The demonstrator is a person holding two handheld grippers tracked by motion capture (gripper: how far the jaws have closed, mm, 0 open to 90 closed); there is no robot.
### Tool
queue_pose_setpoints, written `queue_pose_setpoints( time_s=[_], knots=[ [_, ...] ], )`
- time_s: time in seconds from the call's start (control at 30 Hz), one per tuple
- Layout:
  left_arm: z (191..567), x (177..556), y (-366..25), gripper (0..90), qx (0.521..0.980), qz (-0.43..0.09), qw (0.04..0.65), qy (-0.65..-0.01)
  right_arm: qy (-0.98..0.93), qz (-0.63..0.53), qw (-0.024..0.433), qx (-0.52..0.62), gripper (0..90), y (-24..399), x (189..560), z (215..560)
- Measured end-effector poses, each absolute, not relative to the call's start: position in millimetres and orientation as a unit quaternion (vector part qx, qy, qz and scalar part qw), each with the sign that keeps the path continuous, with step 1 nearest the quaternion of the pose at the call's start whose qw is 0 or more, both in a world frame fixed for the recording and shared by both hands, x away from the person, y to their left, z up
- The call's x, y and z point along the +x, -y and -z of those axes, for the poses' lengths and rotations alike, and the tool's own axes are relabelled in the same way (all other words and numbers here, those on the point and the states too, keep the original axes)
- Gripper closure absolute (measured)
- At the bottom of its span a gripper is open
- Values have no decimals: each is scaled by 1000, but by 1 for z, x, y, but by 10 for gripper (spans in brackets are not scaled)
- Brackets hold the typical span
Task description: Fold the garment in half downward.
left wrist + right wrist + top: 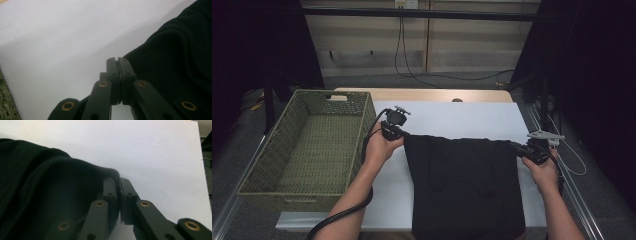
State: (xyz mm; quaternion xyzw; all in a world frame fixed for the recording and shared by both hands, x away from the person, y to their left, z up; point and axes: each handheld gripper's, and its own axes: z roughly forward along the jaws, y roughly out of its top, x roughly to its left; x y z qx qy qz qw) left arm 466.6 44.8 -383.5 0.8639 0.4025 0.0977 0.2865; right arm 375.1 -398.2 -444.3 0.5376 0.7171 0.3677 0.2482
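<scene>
The left gripper (404, 135) is clamped on the far left corner of a black garment (464, 185), its jaws pressed together on the fabric edge as seen in the left gripper view (117, 61). The right gripper (518, 147) pinches the far right corner the same way, the cloth's edge folding into its closed jaws (117, 180). Held by both corners, the garment's far edge is stretched into a nearly straight line between the two hands, a grip that looks meant to keep the cloth flat and square for spreading or folding. The rest of the garment lies on the white sheet (452, 117) that covers the table (422, 94), running back toward the person and reaching the near edge. What kind of garment it is cannot be told for sure in this dim light; faint seams suggest a vest or top. A woven green basket (264, 165) stands on the left end of the table, just beside the left hand (379, 147), placed within easy reach, probably to receive the piece once folded. The right hand (544, 172) rests near the sheet's right edge.
</scene>
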Motion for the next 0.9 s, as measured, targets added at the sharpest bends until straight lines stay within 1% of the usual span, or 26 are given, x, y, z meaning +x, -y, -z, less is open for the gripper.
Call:
queue_pose_setpoints(
  time_s=[0.17, 0.33, 0.47, 0.7, 0.9],
  knots=[
    [391, 470, -44, 889, 862, -93, 288, -407, -720, -365, 237, 541, 854, 398, 377, 450],
    [394, 472, -46, 889, 861, -87, 288, -410, -719, -369, 236, 539, 854, 398, 377, 450],
    [392, 472, -44, 889, 861, -90, 288, -410, -717, -372, 235, 541, 853, 399, 377, 450],
    [384, 475, -43, 889, 856, -98, 298, -410, -707, -377, 247, 545, 854, 401, 378, 447],
    [380, 482, -42, 889, 856, -97, 298, -411, -705, -381, 239, 549, 853, 406, 381, 448]
  ],
)
